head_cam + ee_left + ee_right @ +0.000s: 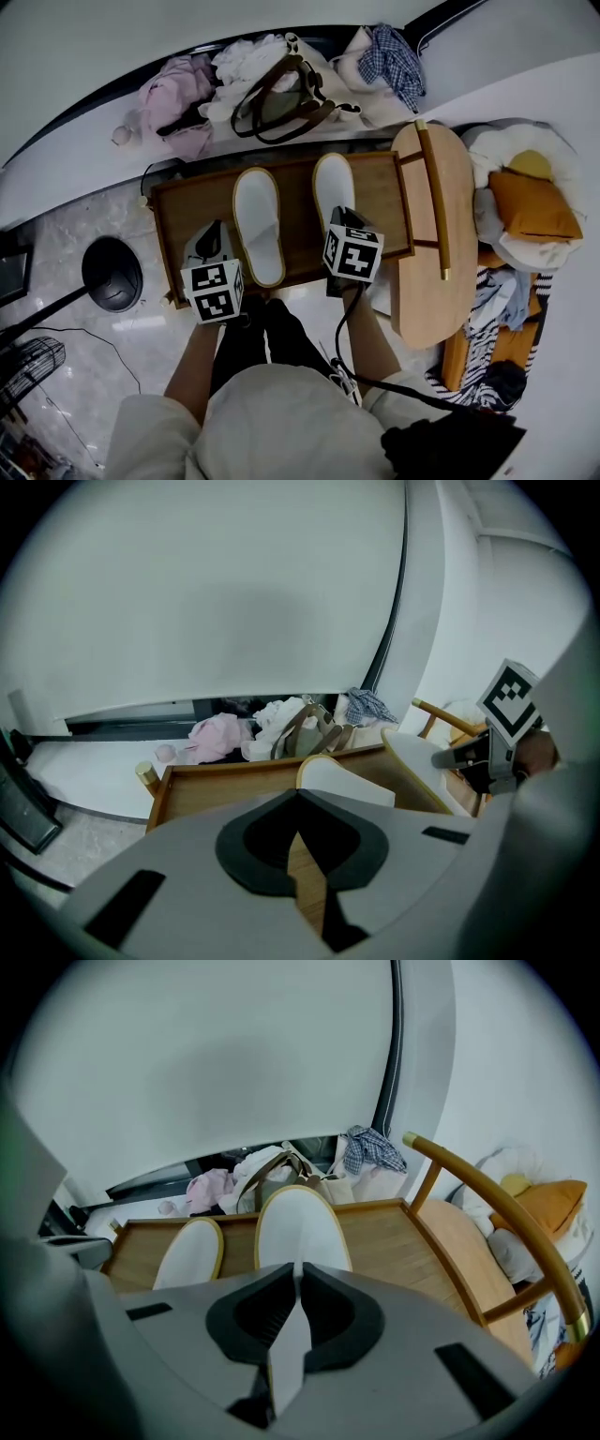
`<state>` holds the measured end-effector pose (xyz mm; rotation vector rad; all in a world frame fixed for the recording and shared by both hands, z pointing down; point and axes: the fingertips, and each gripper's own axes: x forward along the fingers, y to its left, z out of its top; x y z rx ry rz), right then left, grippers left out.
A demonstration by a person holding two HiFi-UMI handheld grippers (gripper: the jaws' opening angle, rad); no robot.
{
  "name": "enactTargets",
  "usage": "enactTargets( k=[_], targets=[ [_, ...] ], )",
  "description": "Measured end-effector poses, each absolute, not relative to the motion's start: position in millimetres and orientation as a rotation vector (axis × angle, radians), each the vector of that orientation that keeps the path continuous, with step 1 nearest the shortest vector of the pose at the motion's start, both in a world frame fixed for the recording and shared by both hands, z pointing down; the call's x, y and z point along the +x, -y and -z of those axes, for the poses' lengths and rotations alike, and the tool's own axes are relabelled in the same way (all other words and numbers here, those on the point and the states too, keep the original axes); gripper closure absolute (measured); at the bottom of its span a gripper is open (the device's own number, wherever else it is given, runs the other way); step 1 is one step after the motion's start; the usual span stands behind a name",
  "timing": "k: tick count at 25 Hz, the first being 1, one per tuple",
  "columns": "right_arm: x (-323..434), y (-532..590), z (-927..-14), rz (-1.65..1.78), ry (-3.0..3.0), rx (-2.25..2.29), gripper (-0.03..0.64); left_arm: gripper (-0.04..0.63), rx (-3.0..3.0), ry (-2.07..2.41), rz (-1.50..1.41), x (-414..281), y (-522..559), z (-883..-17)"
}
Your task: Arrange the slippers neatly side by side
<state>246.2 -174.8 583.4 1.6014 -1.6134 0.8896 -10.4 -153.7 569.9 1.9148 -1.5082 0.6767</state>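
Left gripper (297, 795) closed (tips touching); right gripper (298, 1267) clamped.

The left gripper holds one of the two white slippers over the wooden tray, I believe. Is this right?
Not the left one: the right gripper holds one of the two white slippers over the wooden tray, as the right gripper view shows. The left gripper has nothing between its fingers.

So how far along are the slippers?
Done: left slipper lies flat on the tray. In hand: right gripper is shut on the heel of the right slipper, which sits farther up the tray. Left gripper is shut, empty. Left to do: bring it level beside the other and release.
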Motion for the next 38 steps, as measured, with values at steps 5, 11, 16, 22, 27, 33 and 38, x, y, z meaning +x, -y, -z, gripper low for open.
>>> enactTargets(
  k=[5,11,16,22,27,33,38],
  targets=[
    [234.9,176.3,-582.3,-0.88,1.629,1.565,0.571,0.592,1.887,1.534,-0.66,-19.0,149.3,-568.3],
    [219.0,176.6,-585.3,-0.902,1.638,1.541,0.571,0.592,1.853,1.558,-0.643,-28.4,143.0,-569.6],
    [206.4,175.6,-587.9,-0.925,1.638,1.532,0.571,0.592,1.841,1.573,-0.634,-35.7,141.1,-568.9],
    [196.2,175.2,-592.7,-0.935,1.634,1.523,0.571,0.592,1.835,1.594,-0.626,-47.5,141.6,-565.7],
    [189.5,175.8,-596.7,-0.957,1.629,1.527,0.571,0.592,1.812,1.603,-0.632,-59.7,136.9,-569.5],
    [183.9,174.3,-603.3,-0.997,1.622,1.532,0.571,0.592,1.795,1.605,-0.635,-66.6,132.4,-574.5],
    [179.9,174.6,-608.9,-1.007,1.616,1.529,0.571,0.592,1.79,1.606,-0.634,-70.7,133.9,-576.7]
  ],
)
